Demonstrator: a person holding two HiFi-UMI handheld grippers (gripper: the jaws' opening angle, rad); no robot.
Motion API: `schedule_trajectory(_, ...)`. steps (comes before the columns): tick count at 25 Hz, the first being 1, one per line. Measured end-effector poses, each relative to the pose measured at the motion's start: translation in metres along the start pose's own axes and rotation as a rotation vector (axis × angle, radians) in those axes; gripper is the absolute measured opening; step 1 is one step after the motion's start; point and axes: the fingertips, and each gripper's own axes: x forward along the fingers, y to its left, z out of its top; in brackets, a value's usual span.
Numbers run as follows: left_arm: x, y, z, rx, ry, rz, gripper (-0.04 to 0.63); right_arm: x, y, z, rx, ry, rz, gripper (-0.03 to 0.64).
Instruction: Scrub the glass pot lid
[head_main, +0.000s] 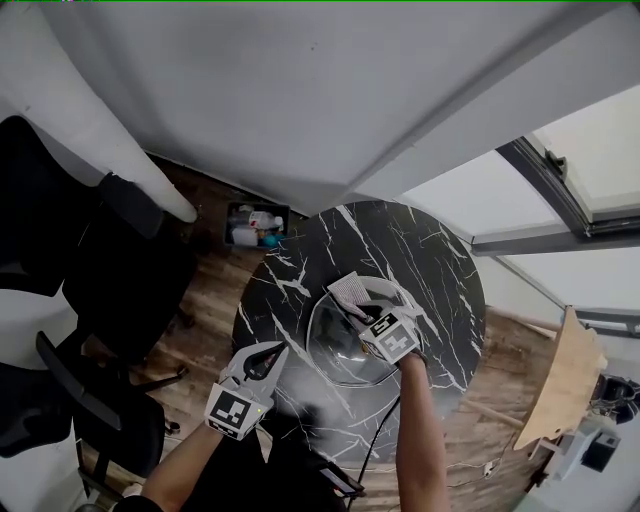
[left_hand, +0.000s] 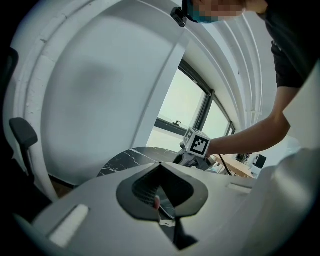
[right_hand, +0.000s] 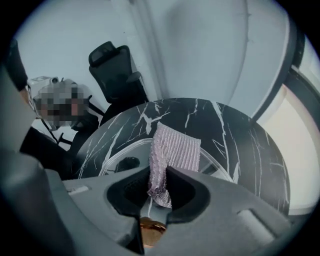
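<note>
Currently glass lid (head_main: 335, 352) lying flat; right claw (right_hand: 159, 174) pinching cloth (right_hand: 176, 149) stretched over it; left claw (left_hand: 159, 166) closed.

Round table (head_main: 440, 250): black marble top, white veins, wood floor (head_main: 215, 290) around it. Glass lid (head_main: 335, 350) lay flat on top, nearer person's side than far side, whole rim inside table edge. Dark knob (right_hand: 127, 162) sat at lid's middle. On floor: open box (head_main: 255, 225) of bottles just beside table's far-left edge; black chair (head_main: 110, 400) at left, apart from table.
</note>
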Motion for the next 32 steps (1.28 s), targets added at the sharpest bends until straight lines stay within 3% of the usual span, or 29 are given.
schedule_trajectory(6, -0.003, 0.004, 0.003, -0.001, -0.013, 0.004, 0.002, 0.006, 0.018, 0.004, -0.107, 0.058, -0.045, 0.075)
schedule_trajectory(11, -0.006, 0.004, 0.006, -0.004, -0.024, 0.01, 0.002, 0.013, 0.04, 0.007, -0.141, 0.043, -0.06, 0.075)
schedule_trajectory(16, -0.007, -0.002, 0.01, -0.015, -0.028, 0.004, 0.002, 0.021, 0.064, 0.002, -0.26, 0.08, -0.14, 0.075)
schedule_trajectory(20, -0.004, -0.01, 0.011, -0.01, -0.02, -0.019, 0.002, 0.026, 0.081, -0.003, -0.27, 0.066, -0.172, 0.075)
schedule_trajectory(32, 0.012, -0.032, 0.022, 0.038, 0.003, -0.066, 0.002, 0.03, 0.112, -0.024, -0.454, 0.072, -0.166, 0.075)
